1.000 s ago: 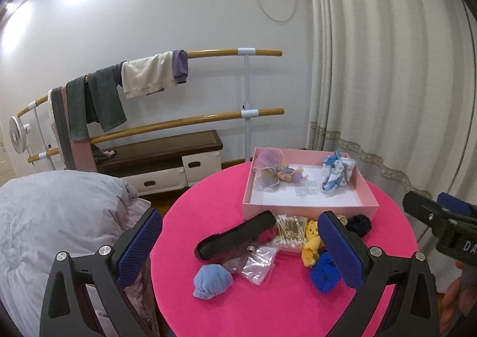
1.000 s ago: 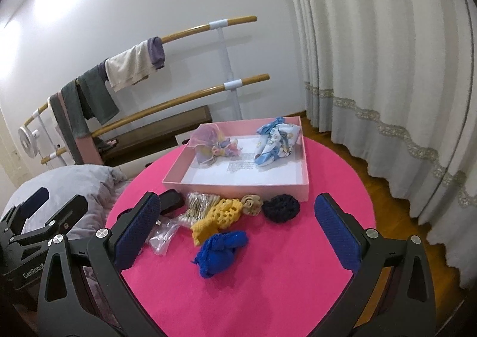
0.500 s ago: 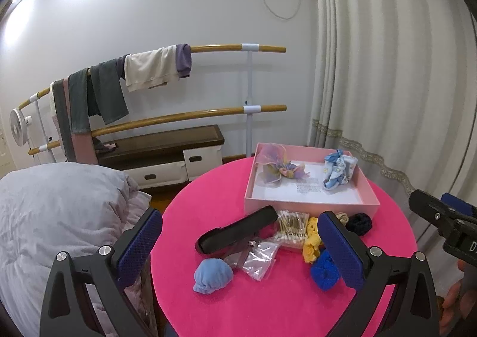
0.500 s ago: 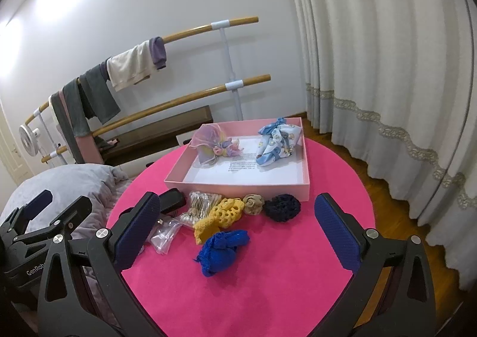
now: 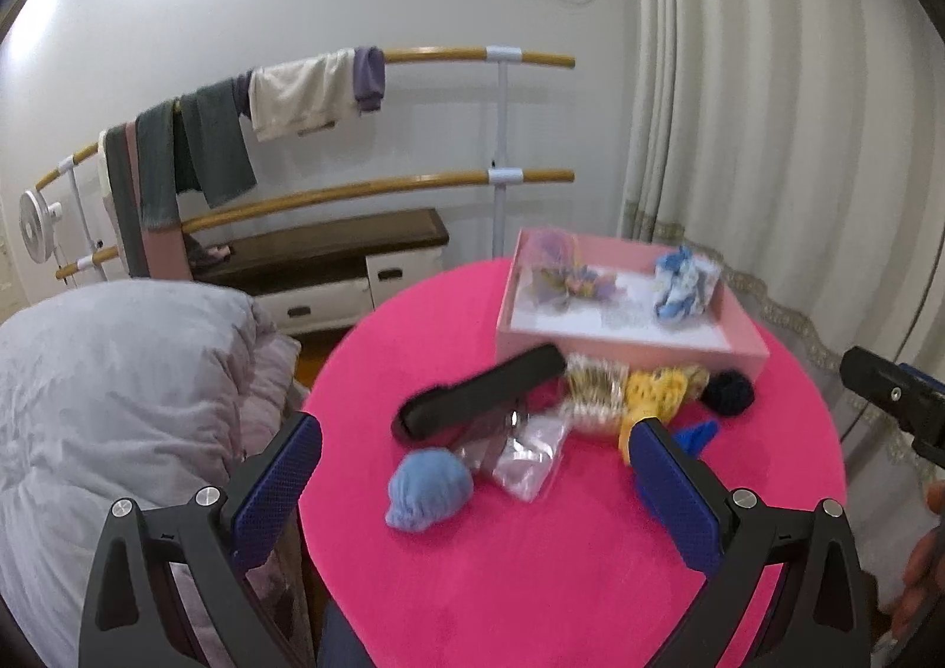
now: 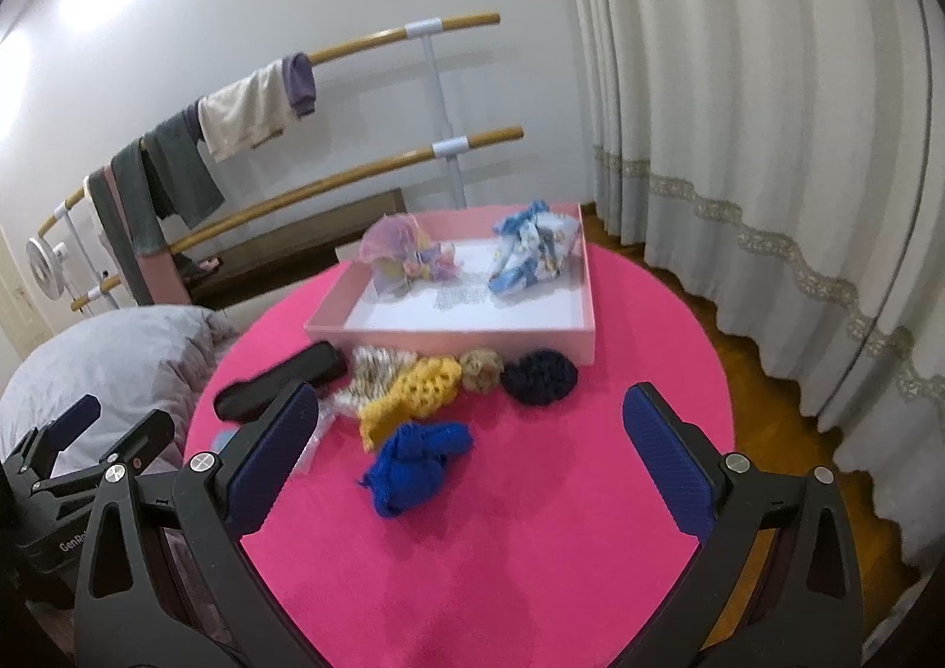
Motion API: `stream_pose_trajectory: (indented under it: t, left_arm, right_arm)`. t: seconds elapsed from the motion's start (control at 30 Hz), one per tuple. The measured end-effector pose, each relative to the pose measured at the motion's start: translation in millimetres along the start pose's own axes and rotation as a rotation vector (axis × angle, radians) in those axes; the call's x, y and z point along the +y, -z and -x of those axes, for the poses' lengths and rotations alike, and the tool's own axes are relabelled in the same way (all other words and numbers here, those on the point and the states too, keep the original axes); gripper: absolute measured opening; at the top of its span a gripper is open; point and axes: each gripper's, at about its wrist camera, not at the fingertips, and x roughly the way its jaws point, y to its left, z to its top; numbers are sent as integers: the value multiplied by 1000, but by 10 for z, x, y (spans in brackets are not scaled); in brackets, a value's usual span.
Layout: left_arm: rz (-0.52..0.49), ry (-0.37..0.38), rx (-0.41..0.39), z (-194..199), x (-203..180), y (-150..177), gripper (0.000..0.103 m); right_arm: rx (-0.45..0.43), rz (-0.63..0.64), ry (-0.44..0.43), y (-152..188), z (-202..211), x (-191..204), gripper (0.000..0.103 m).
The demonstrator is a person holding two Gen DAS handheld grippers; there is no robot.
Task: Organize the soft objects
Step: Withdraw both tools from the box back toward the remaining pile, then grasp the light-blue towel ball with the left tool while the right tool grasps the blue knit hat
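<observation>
Pink round table (image 6: 531, 550) beside curtains (image 6: 738, 107)

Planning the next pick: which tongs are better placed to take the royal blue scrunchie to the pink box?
Probably the right tongs: open, with the blue scrunchie centred between the pads, box straight ahead. From the left tongs, also open, a pad mostly hides it.

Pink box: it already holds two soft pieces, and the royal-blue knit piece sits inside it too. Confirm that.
Not quite. The pink box holds two pieces, but the royal-blue knit piece lies outside it on the pink tabletop, nearer the right gripper. The right wrist view shows this.
</observation>
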Motion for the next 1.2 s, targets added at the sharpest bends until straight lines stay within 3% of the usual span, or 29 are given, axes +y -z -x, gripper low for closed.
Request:
stream_pose_trajectory:
  t: [0.33, 0.67, 0.97, 1.07, 1.1, 1.2]
  left_arm:
    - [18, 23, 94, -483, 29, 112, 103]
    - [84, -94, 161, -1087, 343, 233, 103]
    - [49, -97, 212, -1640, 401, 249, 103]
    - [54, -91, 227, -1780, 500, 250, 95]
    - [65, -85, 245, -1826, 535, 244, 89]
    - [81, -35, 261, -1900, 603, 231, 73]
  right_arm:
    - [118, -18, 7, 293, -368, -95, 103]
    - [231, -4, -32, 481, -833, 10, 103]
    - [294, 8, -61, 552, -1203, 163, 103]
    - [311, 15, -73, 578, -1341, 214, 103]
    - [316, 19, -73, 591, -1381, 229, 103]
    - [316, 44, -69, 611, -1468, 281, 90]
